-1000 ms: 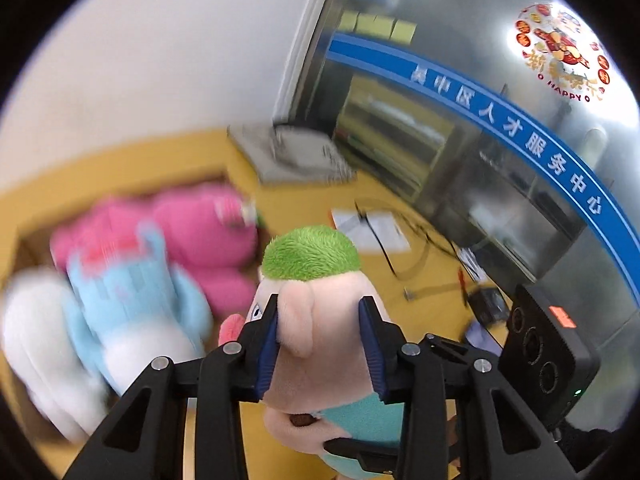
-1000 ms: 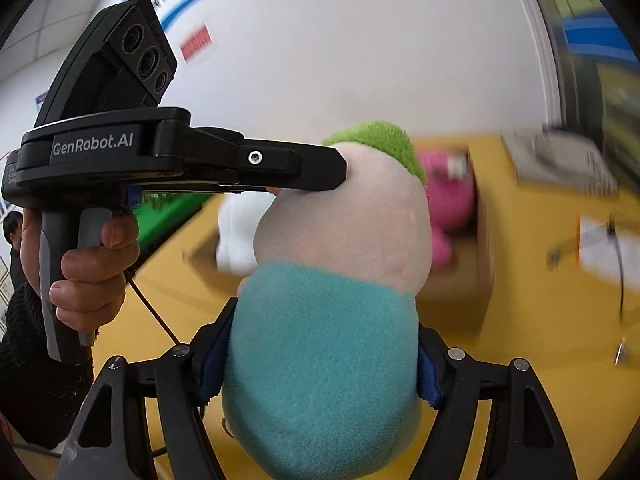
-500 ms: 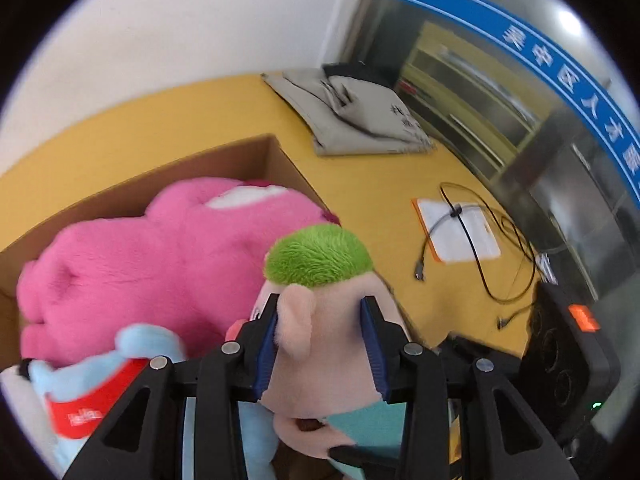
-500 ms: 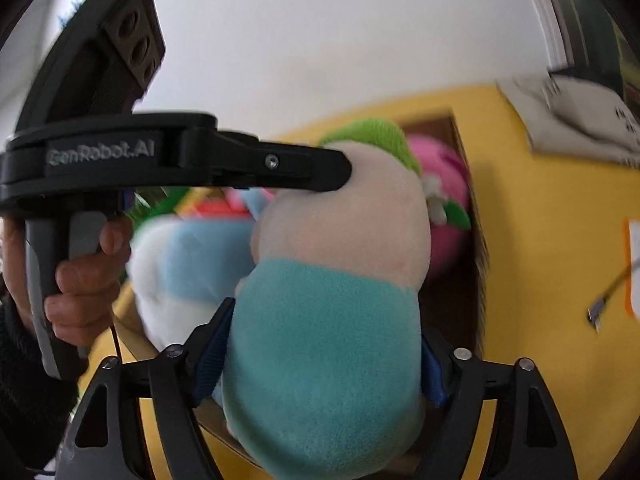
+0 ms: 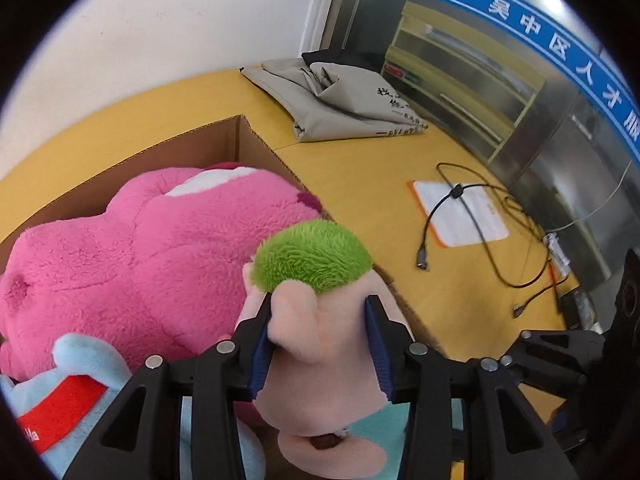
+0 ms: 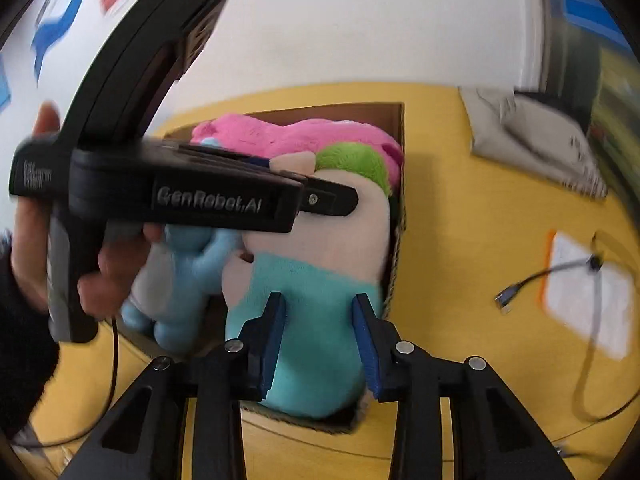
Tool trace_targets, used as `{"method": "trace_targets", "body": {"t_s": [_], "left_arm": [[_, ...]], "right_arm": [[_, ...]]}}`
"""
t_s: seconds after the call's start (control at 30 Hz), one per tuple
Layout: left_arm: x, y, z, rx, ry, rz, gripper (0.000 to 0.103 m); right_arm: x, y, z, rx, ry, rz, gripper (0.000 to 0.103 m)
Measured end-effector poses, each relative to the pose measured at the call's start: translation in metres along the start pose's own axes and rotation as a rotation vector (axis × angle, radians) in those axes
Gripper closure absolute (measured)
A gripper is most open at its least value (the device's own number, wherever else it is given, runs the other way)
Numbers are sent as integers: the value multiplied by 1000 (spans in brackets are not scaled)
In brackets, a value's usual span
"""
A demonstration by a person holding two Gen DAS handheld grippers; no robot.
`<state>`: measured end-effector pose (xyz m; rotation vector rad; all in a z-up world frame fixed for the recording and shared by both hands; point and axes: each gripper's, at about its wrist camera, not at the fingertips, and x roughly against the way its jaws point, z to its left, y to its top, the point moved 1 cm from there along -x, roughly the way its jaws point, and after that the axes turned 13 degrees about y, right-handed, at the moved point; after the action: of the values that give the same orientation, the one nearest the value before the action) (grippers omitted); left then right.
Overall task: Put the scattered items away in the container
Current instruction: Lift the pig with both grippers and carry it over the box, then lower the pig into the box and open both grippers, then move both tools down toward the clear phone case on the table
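I had the green-haired plush (image 5: 320, 320) held by its head between the fingers of my left gripper (image 5: 318, 344). The two blue pads (image 5: 258, 350) pressed on the peach head from both sides, just under the green hair, so this gripper was closed on the toy. The plush stood upright at the near right corner of the cardboard box (image 5: 256, 148), with its teal body low inside the box, and it touched the big pink plush (image 5: 152, 256) that filled most of the box. A light blue plush (image 5: 76, 384) with a red band lay at the left, beside the pink one.

In the right wrist view the fingers of my right gripper (image 6: 320, 344) were closing, with the teal body (image 6: 316, 320) of the same toy between them. The pads stood at both sides of the teal body and seemed to squeeze it at its lower part. The picture was blurred, so I could not be fully sure of the contact.

A person's hand (image 6: 100, 276) held the left gripper's handle over the box. On the yellow desk (image 5: 380, 168) lay a folded grey cloth (image 5: 340, 100), a paper (image 5: 460, 212) and a black cable (image 5: 496, 256), well apart from the box.
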<state>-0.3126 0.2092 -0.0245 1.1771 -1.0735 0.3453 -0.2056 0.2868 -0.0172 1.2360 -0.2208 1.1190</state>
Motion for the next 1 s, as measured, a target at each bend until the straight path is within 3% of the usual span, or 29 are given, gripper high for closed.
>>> {"method": "trace_targets", "body": {"t_s": [0.17,0.23,0.27,0.33,0.47,0.67,1.0], "left_arm": [[10,-3,-11,-43,94,-34,54],[26,-4,-11,-51,158,-42,31],[37,-5,-8,-37,177,-47,30],[66,-9,-2,-11,171,-67,30],[137,-39,2,25,171,-157,29],[220,-113,11,104,201,-223,26],[288,-219,10,204,256,-224,26]], "right_arm": [[1,-6,3,-2,-48,-10,61],[8,-7,1,-38,-52,-29,51],[14,-6,1,-67,-49,-50,30],[36,-11,9,-80,-110,-118,0],[74,-19,35,-48,-77,-199,0],[105,-38,87,32,-130,-222,0],[117,-86,155,127,-212,-201,0]]}}
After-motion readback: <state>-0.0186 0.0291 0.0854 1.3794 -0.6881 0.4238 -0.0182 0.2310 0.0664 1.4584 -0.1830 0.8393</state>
